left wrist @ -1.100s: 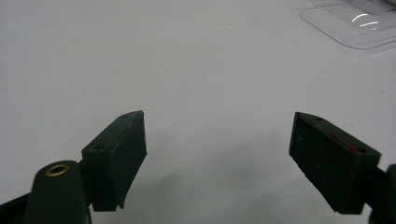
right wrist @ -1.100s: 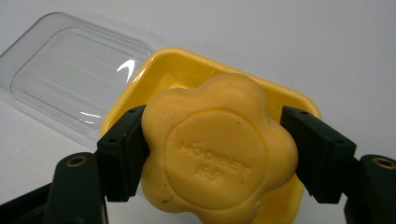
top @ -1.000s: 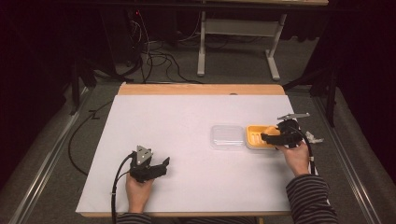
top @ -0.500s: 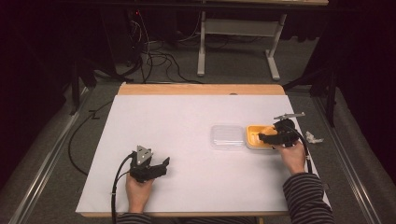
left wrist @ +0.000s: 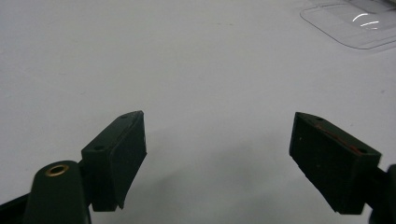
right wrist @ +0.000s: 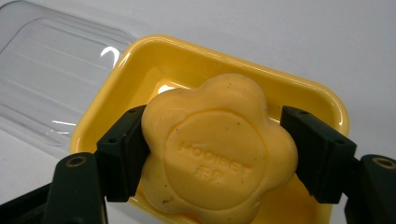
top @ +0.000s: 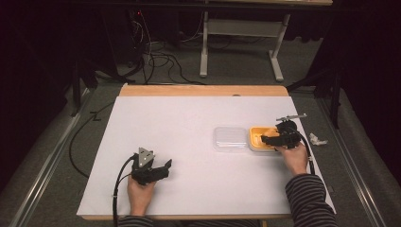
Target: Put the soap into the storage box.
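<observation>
Yellow soap (right wrist: 219,147), flower-shaped, sits clamped between my right gripper's (right wrist: 215,154) jaws, low over the yellow dish (right wrist: 140,60) — I've drifted slightly inward over it in the last second. The clear lid (right wrist: 46,74) lies just beside the dish. My left gripper (left wrist: 217,158) rests released on the table — idle.

Both grippers are black: the left gripper (top: 166,165) carries a grey three-cornered plate (top: 144,157) on top and trails a black cable (top: 118,187). Its flat, wedge-shaped pads (left wrist: 122,156) show small screw holes, with a brass-ringed hole lower down. The person wears dark sleeves (top: 309,201) with thin pale stripes.
</observation>
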A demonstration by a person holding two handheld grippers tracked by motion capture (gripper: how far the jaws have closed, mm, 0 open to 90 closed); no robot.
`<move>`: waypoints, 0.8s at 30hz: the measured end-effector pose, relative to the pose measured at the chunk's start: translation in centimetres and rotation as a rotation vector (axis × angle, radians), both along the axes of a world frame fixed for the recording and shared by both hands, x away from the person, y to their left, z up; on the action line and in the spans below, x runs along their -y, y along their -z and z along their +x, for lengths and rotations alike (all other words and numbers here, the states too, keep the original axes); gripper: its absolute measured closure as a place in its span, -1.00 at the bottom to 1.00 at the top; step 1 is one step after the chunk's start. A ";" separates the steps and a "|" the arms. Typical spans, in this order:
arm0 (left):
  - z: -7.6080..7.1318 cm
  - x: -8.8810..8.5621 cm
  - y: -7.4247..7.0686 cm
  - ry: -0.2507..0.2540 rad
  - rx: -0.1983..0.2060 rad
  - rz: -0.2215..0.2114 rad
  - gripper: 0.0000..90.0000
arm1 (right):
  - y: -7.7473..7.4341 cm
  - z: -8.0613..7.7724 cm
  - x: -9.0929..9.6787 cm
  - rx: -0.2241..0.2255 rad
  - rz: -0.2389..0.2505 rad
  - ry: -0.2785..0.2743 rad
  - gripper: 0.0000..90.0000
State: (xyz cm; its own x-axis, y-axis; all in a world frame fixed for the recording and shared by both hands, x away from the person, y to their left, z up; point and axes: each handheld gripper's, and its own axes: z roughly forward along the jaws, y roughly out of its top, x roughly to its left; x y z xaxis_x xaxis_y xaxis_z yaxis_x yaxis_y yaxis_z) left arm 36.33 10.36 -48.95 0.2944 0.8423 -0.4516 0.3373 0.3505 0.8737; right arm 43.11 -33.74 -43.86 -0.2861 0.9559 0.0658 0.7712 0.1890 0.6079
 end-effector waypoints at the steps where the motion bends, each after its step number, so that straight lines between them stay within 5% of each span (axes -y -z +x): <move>1: 0.0 0.0 0.0 0.000 0.000 0.000 -0.57 | 0.1 0.0 -0.1 -0.001 -0.007 0.000 -0.39; 24: 0.0 0.0 0.0 0.002 -0.002 0.002 -0.57 | 0.4 0.1 -0.5 0.030 -0.038 0.006 -0.37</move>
State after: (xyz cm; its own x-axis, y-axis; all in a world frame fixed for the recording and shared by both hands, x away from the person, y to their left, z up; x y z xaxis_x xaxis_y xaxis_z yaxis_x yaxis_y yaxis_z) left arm 36.31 10.34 -48.95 0.2950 0.8427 -0.4504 0.3392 0.3484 0.8738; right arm 43.21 -33.25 -44.30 -0.2812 0.9594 0.0212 0.7540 0.2072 0.6233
